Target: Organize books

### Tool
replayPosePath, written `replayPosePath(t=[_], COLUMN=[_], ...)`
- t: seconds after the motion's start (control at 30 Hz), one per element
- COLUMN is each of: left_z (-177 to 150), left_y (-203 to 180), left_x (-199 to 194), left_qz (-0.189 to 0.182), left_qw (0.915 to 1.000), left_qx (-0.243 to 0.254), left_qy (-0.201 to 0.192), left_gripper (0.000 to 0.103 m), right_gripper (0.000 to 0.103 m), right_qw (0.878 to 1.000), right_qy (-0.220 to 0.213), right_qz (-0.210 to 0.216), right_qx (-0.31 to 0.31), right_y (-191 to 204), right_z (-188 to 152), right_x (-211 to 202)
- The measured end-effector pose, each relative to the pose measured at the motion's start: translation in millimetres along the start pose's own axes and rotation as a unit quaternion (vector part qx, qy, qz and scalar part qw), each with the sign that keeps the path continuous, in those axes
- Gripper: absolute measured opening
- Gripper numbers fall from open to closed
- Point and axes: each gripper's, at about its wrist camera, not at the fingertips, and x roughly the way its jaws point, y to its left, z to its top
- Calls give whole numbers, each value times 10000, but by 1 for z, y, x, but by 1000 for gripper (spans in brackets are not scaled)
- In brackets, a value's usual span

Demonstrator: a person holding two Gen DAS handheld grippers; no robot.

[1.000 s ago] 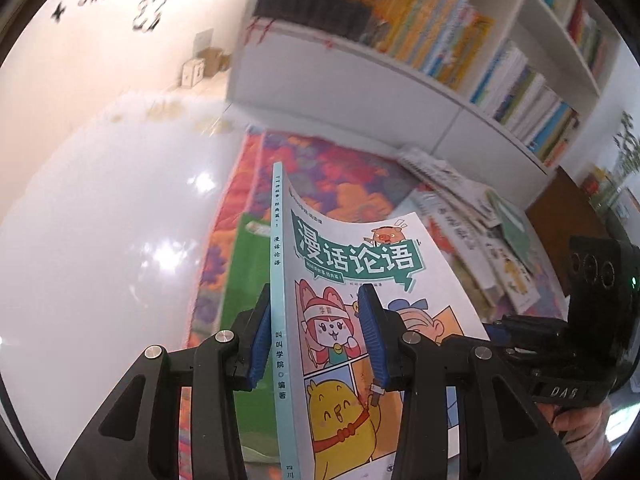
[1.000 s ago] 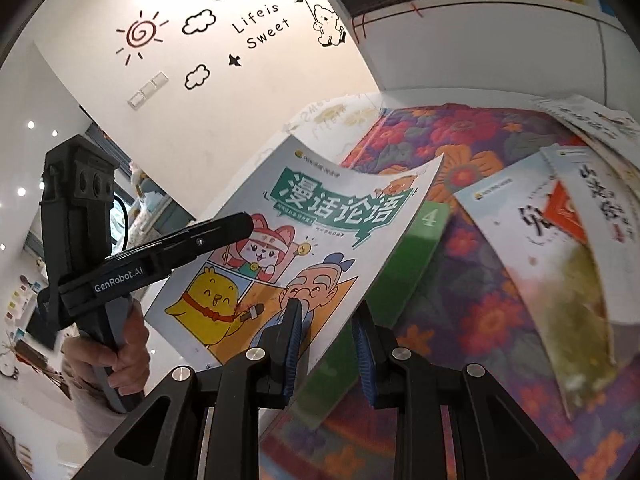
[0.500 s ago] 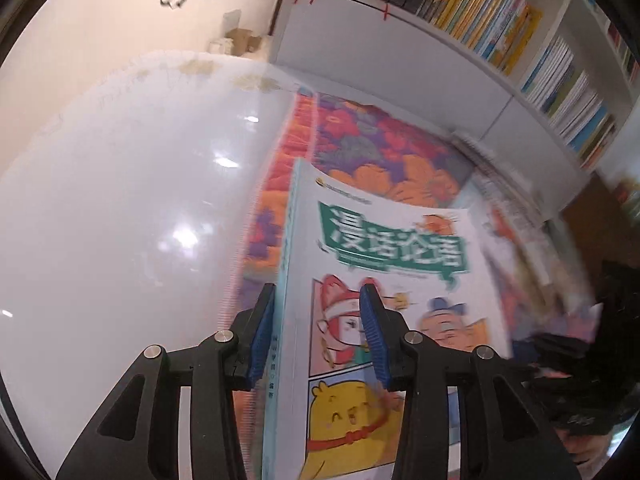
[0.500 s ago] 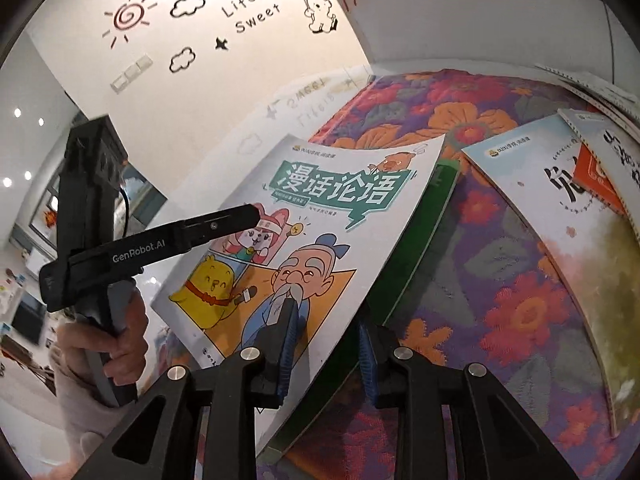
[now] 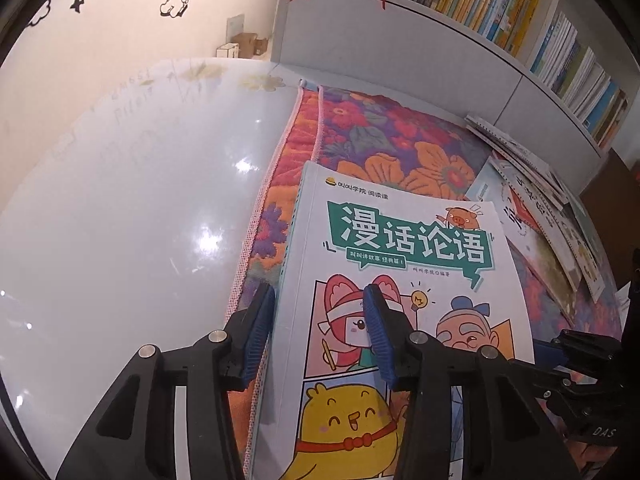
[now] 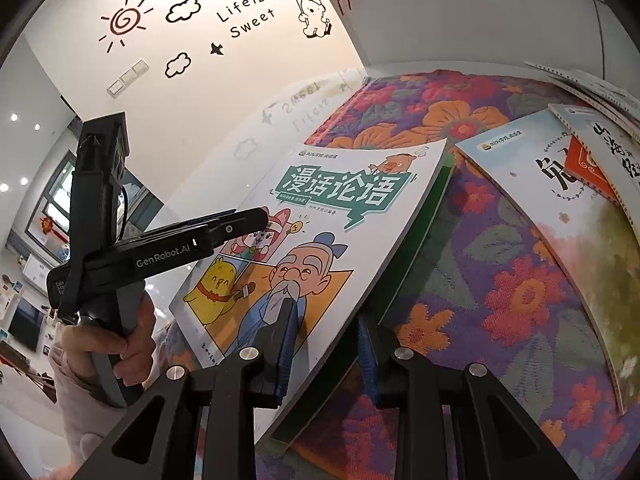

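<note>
A white cartoon-cover book with a teal title banner (image 5: 404, 264) (image 6: 320, 232) lies nearly flat over a green book (image 6: 416, 240) on the flowered mat. My left gripper (image 5: 320, 332) straddles its spine edge, one blue pad on each side, with a gap between pads and cover. In the right wrist view the left gripper (image 6: 240, 220) reaches over the book's left edge. My right gripper (image 6: 326, 344) straddles the book's lower right edge with its jaws apart.
The flowered mat (image 5: 392, 140) (image 6: 500, 264) lies on a glossy white floor (image 5: 120, 208). More books (image 6: 568, 200) (image 5: 532, 204) are spread at the right. A white bookcase full of books (image 5: 520, 20) stands behind the mat.
The book has been lowered from upright to nearly flat on the green book. Both grippers came down with it, and the left jaws stand wider around the spine.
</note>
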Motion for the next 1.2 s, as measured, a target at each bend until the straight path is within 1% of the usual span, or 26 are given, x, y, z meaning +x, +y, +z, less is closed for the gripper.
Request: replayPosePath(t=[0.1,0.23,0.27,0.3,0.33,0.37,0.47,0.63,0.73,0.87,1.0,1.1,1.17,1.2], left_z=[0,-1,-1,-1,-1,-1,-1,-1,-2,-3,-3,-3,-3,-3], left_y=[-1,0,0,-1,-1,-2,-3,-2,2,15,21,23,21,18], left_x=[0,0,0,0,0,0,0,0,-2,-3,-2,-1,-3,-4], left_qz=[27,45,53,60,78,89,105,74,236,161,67,8,146,284], left_qw=[10000,10000,10000,10000,10000,9999,9999,10000,9996,9989,9984,9980,9979,9974], left_qx=[5,-23,-26,-22,2,17,53,-25,-114,-392,-522,-597,-609,-649], left_qy=[-7,-19,-26,-31,-38,-44,-42,-35,-130,-184,-212,-211,-173,-146], left_gripper=[43,45,45,45,45,45,45,45,46,47,47,48,48,46], right_gripper=[28,29,29,29,29,29,29,30,30,31,32,32,32,32], right_qw=[10000,9998,9996,9993,9981,9971,9978,9984,9987,9991,9993,9990,9985,9983], right_qy=[1,96,132,159,205,238,313,295,273,271,272,354,432,467], right_qz=[4,53,-35,-231,-560,-714,-534,-444,-346,-232,-87,-25,7,16], right_qx=[11,188,240,234,169,120,217,207,259,227,228,261,326,353], right_y=[0,-4,-5,-4,-2,-1,-4,-5,-8,-10,-14,-15,-16,-16], right_z=[0,1,2,2,2,2,1,0,0,1,2,3,5,6], right_x=[0,-1,-2,-3,-4,-4,-1,-1,0,1,2,0,-2,-4])
